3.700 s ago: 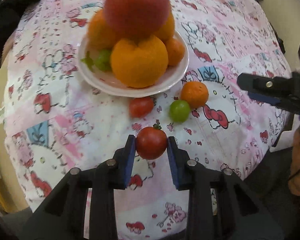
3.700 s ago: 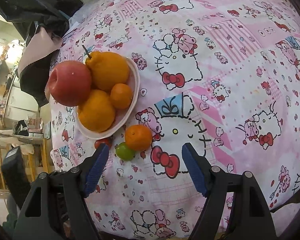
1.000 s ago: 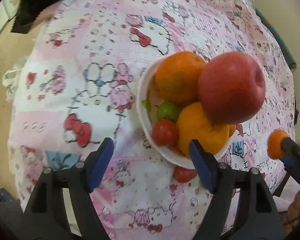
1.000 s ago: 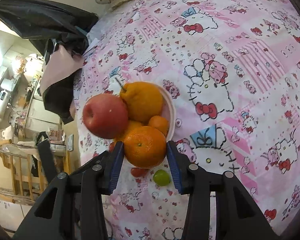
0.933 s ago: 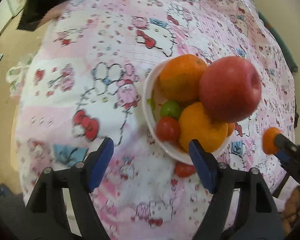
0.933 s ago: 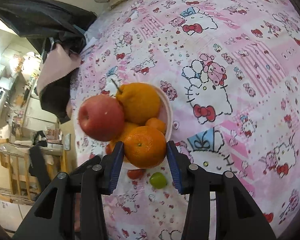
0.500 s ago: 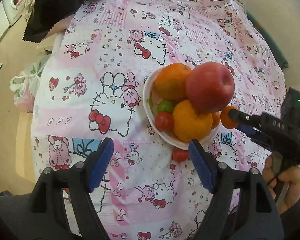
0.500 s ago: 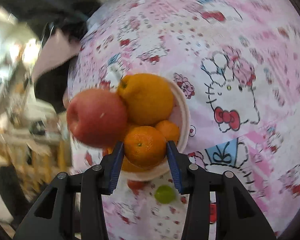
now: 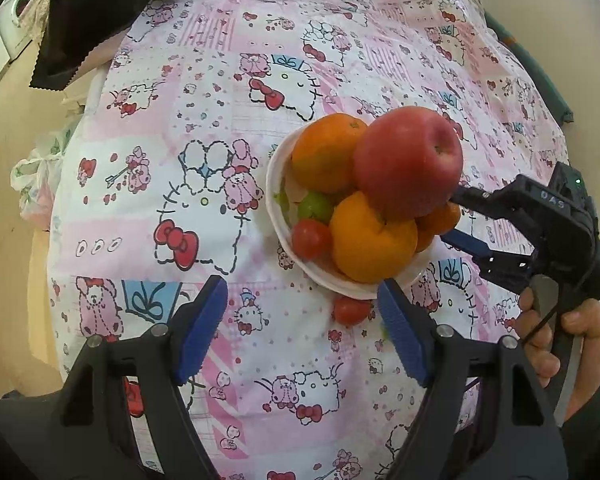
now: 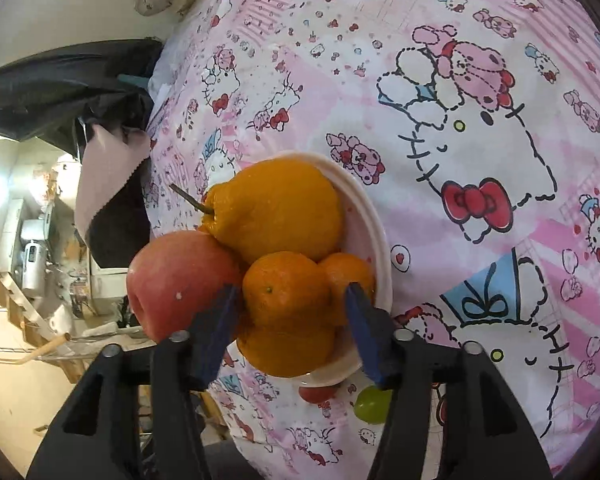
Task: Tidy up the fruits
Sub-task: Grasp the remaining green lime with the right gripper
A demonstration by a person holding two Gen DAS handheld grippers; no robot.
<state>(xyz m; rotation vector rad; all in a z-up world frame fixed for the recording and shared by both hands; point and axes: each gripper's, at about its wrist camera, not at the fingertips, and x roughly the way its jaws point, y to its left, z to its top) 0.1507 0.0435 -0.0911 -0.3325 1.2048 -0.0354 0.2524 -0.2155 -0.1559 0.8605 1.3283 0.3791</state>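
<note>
1. Left wrist view: the left hand-held gripper (image 9: 302, 328) is hovering over the table (image 9: 148, 160) with its jaws standing wide apart and nothing between the blue pads.
2. Left wrist view: a white bowl (image 9: 274, 200) is sitting on the cartoon-print pink tablecloth (image 9: 220, 80), just ahead of the gripper and to the right of centre.
3. Left wrist view: the bowl is carrying a red apple (image 9: 408, 160) on top, a large orange (image 9: 326, 152) behind it, a second large orange (image 9: 372, 240) in front, a green fruit (image 9: 314, 206) and a red tomato (image 9: 310, 238).
4. Left wrist view: another red tomato (image 9: 350, 310) is lying on the cloth, just beside the near rim of the bowl.
5. Left wrist view: the right hand-held gripper (image 9: 456, 216) is reaching in from the right edge, held by a hand (image 9: 560, 344), with its fingers at the right side of the fruit pile.
6. Right wrist view: the right hand-held gripper's jaws are opening; a small mandarin (image 10: 286, 288) is sitting between the pads, resting on the other fruit in the bowl, with a gap showing at the right pad.
7. Right wrist view: a stemmed orange (image 10: 276, 212) and the apple are lying against the mandarin; a second small mandarin (image 10: 350, 276) is sitting just to its right.
8. Right wrist view: a green fruit on the cloth (image 10: 372, 404) and a tomato are lying below the bowl rim.
</note>
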